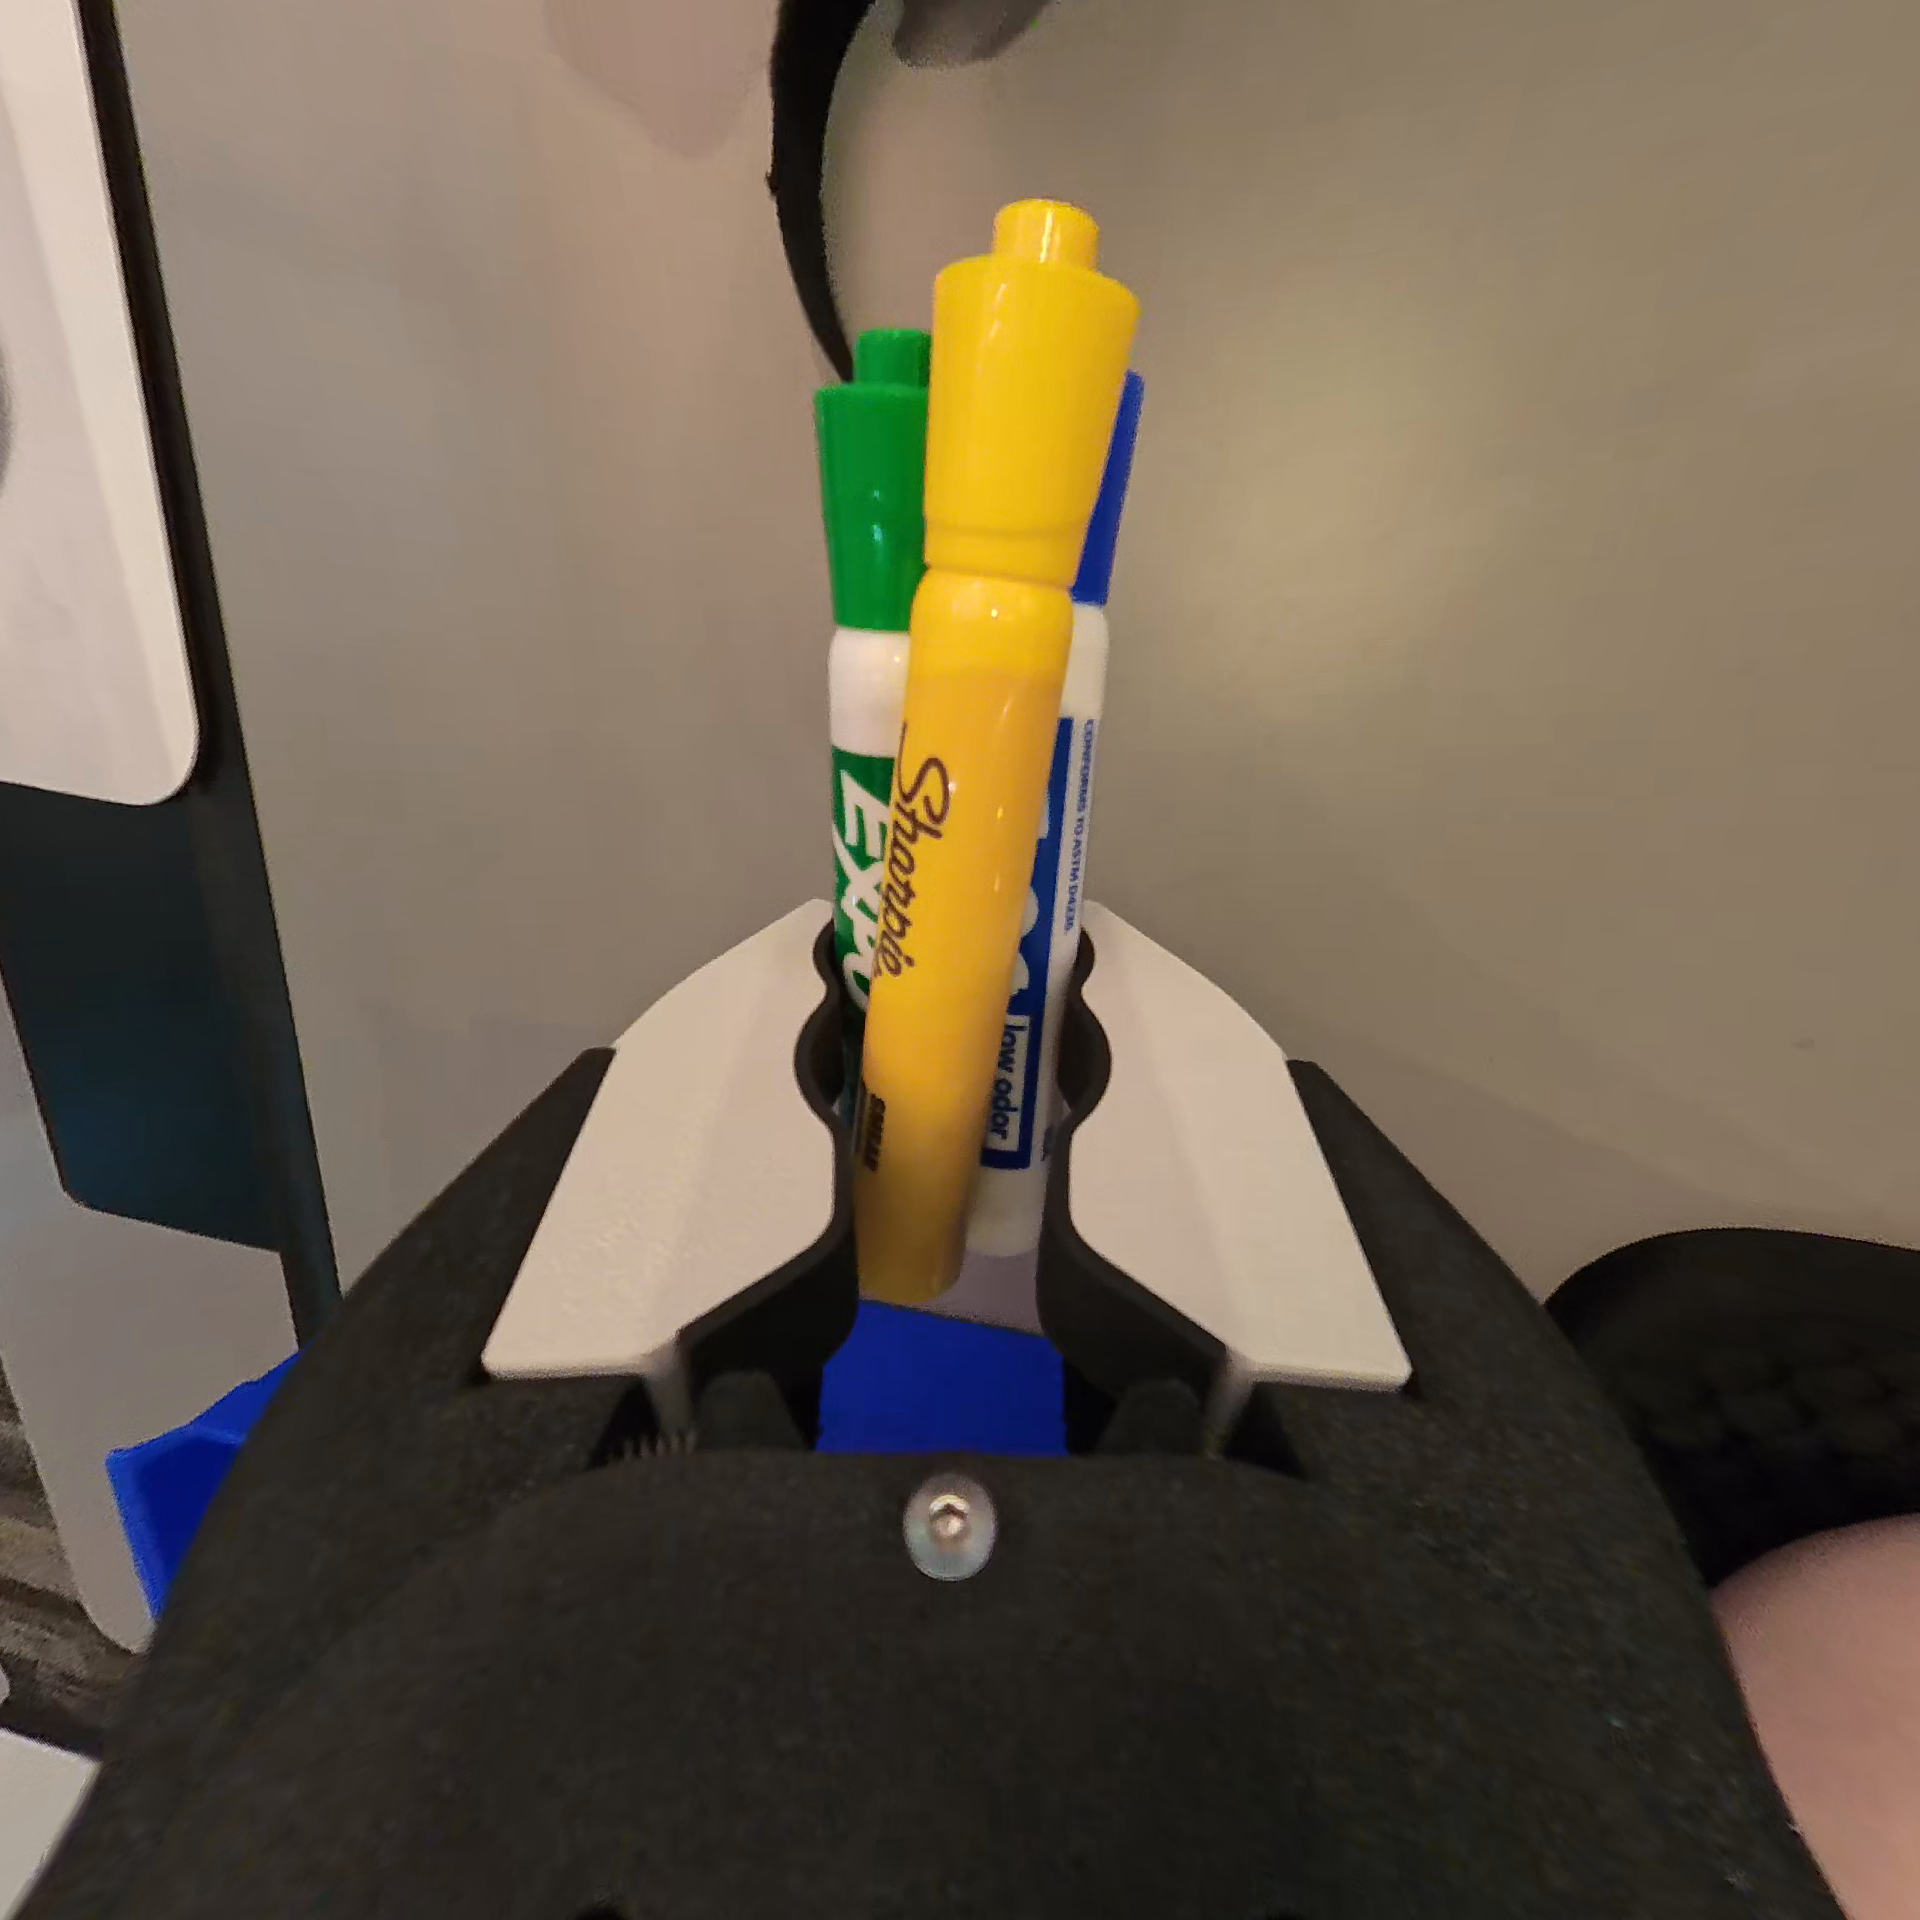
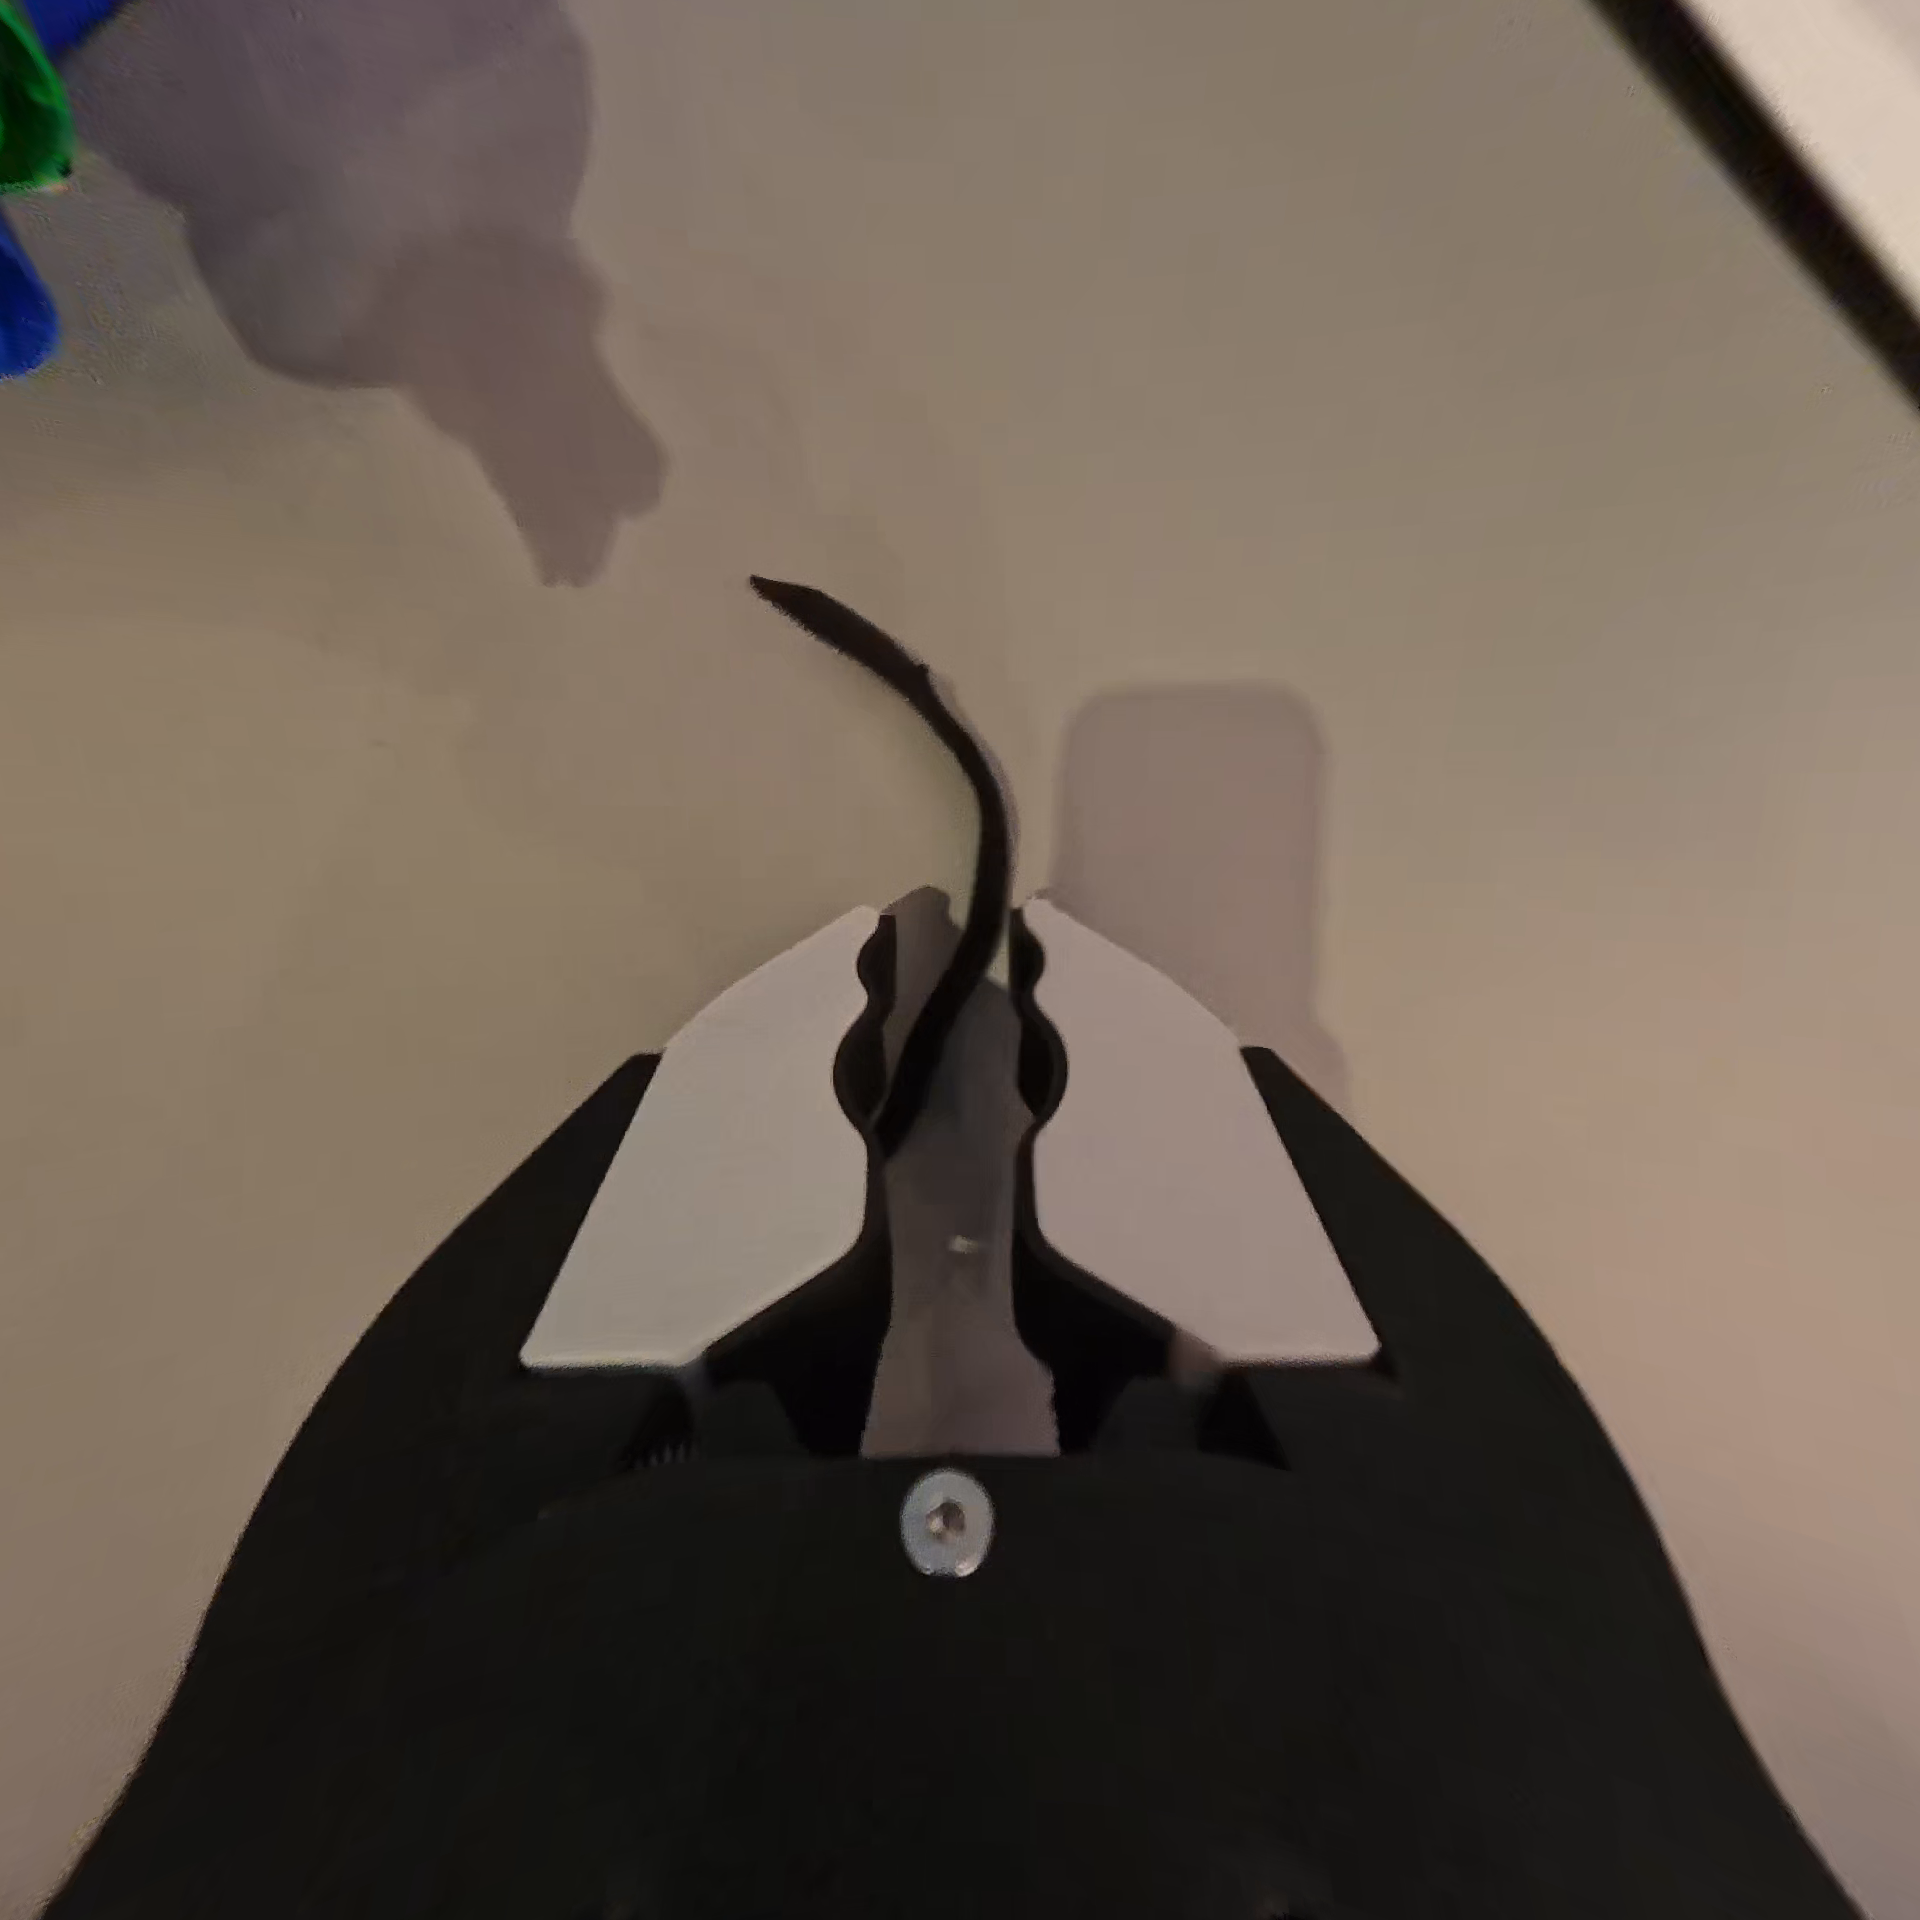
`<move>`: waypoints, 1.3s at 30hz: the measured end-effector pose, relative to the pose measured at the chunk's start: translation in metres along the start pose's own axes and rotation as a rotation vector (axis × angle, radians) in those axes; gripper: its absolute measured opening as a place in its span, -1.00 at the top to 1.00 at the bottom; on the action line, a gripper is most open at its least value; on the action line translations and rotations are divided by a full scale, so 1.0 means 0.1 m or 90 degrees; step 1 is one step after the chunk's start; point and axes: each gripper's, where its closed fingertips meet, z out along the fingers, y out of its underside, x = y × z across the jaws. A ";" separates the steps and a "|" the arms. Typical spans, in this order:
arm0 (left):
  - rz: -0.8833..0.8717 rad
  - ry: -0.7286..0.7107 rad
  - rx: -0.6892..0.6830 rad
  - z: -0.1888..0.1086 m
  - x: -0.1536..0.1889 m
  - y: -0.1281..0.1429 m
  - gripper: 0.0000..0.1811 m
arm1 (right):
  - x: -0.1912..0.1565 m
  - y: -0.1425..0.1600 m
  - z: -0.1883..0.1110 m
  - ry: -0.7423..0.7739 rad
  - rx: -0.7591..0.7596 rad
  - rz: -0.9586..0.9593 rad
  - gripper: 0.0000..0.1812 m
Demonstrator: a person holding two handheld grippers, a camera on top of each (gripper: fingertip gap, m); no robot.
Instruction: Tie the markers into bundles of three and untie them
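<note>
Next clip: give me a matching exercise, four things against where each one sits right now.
Things:
1. yellow marker
2. green marker
3. blue marker
4. black strap

Places:
A. left side of the bundle
B. between the right gripper's fingers
C. front of the bundle in the left gripper
D. right side of the bundle, mostly hidden

Pairs: 1-C, 2-A, 3-D, 4-B

Glossy smooth plastic on yellow marker (image 1: 971, 790), green marker (image 1: 871, 582) and blue marker (image 1: 1091, 665); printed labels on white barrels. Left gripper (image 1: 951, 997) and right gripper (image 2: 951, 966): matt, grainy black bodies, smooth white finger plates, bright metal screw. Black strap (image 2: 961, 831) looks like matt cloth. Tabletop (image 2: 1351, 416) smooth, pale, faintly sheened.
</note>
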 end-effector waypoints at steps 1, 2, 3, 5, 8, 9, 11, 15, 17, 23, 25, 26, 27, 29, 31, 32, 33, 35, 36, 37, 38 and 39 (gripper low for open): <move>0.004 0.005 0.002 0.00 0.02 -0.01 0.58 | -0.03 0.03 0.03 -0.009 -0.010 0.006 0.77; 0.009 0.009 0.005 0.00 0.04 -0.02 0.58 | -0.04 0.07 0.05 -0.015 -0.028 0.014 0.81; 0.013 0.012 0.007 0.00 0.05 -0.03 0.58 | -0.04 0.10 0.06 -0.019 -0.040 0.017 0.94; 0.013 0.022 0.007 0.01 0.07 -0.03 0.58 | -0.04 0.10 0.04 -0.024 -0.033 0.008 0.95; 0.017 0.029 0.004 0.03 0.09 -0.03 0.58 | 0.01 0.05 -0.09 -0.016 0.005 -0.023 0.95; 0.021 0.033 0.008 0.04 0.11 -0.05 0.58 | 0.01 0.00 -0.15 -0.021 0.032 -0.031 0.96; 0.027 0.045 0.020 0.04 0.14 -0.08 0.58 | -0.01 -0.13 -0.31 -0.021 0.096 -0.074 0.96; 0.039 0.066 0.035 0.05 0.21 -0.14 0.58 | -0.22 -0.47 -0.71 0.024 0.260 -0.276 0.96; 0.044 0.080 0.044 0.04 0.25 -0.18 0.58 | -0.43 -0.65 -0.93 0.015 0.355 -0.333 0.96; 0.067 0.110 0.060 0.05 0.37 -0.25 0.58 | -0.98 -0.99 -0.98 0.014 0.465 -0.449 0.96; 0.076 0.114 0.055 0.06 0.39 -0.25 0.58 | -1.09 -1.04 -0.87 0.033 0.448 -0.480 0.96; 0.081 0.119 0.052 0.07 0.41 -0.25 0.58 | -1.14 -1.06 -0.82 0.040 0.442 -0.496 0.96; 0.085 0.121 0.049 0.07 0.43 -0.26 0.58 | -1.18 -1.07 -0.79 0.040 0.437 -0.511 0.95; 0.091 0.129 0.038 0.08 0.47 -0.26 0.58 | -1.23 -1.06 -0.73 0.034 0.437 -0.524 0.96; 0.099 0.125 0.016 0.11 0.49 -0.23 0.58 | -1.22 -1.04 -0.68 0.036 0.442 -0.527 0.95; 0.104 0.129 0.009 0.12 0.51 -0.23 0.58 | -1.22 -1.04 -0.66 0.040 0.448 -0.533 0.95; 0.109 0.133 0.005 0.13 0.54 -0.23 0.59 | -1.23 -1.03 -0.63 0.041 0.447 -0.537 0.95; 0.118 0.138 0.001 0.13 0.58 -0.25 0.58 | -1.26 -1.03 -0.59 0.044 0.443 -0.552 0.95; 0.123 0.140 0.001 0.12 0.60 -0.26 0.58 | -1.29 -1.02 -0.57 0.042 0.441 -0.565 0.95; 0.129 0.139 0.001 0.12 0.61 -0.27 0.58 | -1.31 -1.02 -0.55 0.045 0.439 -0.579 0.95; 0.133 0.138 0.001 0.11 0.62 -0.28 0.58 | -1.33 -1.01 -0.53 0.050 0.437 -0.594 0.95; 0.135 0.139 0.005 0.10 0.64 -0.30 0.58 | -1.34 -0.99 -0.51 0.054 0.431 -0.609 0.95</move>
